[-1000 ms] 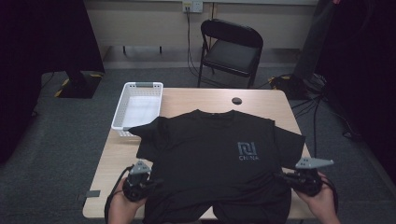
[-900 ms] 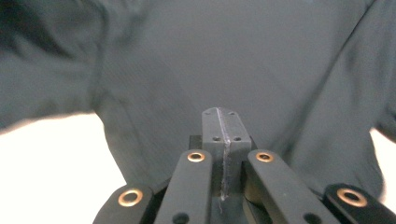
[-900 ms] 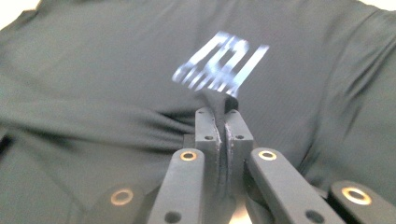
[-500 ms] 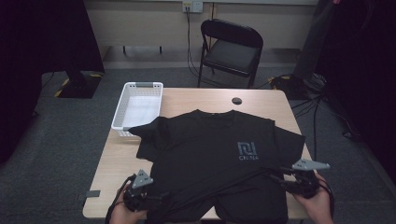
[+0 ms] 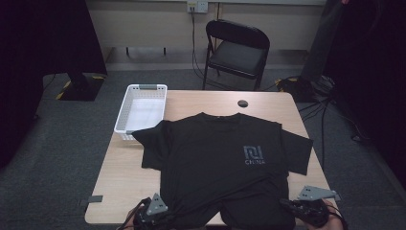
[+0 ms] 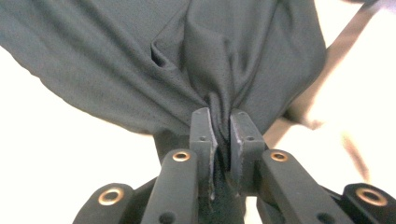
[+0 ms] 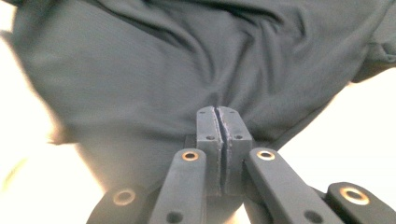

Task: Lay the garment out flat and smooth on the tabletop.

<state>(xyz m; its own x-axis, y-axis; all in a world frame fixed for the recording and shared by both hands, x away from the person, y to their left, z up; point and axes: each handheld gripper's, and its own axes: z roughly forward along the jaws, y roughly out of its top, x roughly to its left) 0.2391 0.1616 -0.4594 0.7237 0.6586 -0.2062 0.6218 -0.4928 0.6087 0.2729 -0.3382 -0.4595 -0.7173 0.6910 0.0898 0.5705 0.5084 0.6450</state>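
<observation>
A black T-shirt (image 5: 220, 153) with a grey chest logo lies face up on the wooden table (image 5: 124, 177), its hem drawn to the near edge. My left gripper (image 5: 160, 218) is at the hem's left corner. In the left gripper view its jaws (image 6: 220, 116) have just been closing and now pinch a bunched fold of the shirt (image 6: 140, 60). My right gripper (image 5: 287, 205) is at the hem's right corner. In the right gripper view it (image 7: 217, 112) is shut tight, and the fabric (image 7: 163, 60) puckers out from the tips.
A white mesh basket (image 5: 141, 108) stands at the table's far left corner, touching the shirt's sleeve. A small dark round disc (image 5: 242, 103) lies near the far edge. A black folding chair (image 5: 237, 52) stands behind the table, and cables run on the floor at right.
Both grippers have moved toward the near edge of the table, pulling the shirt's hem with them. The hem now bunches between them at the table's edge.
</observation>
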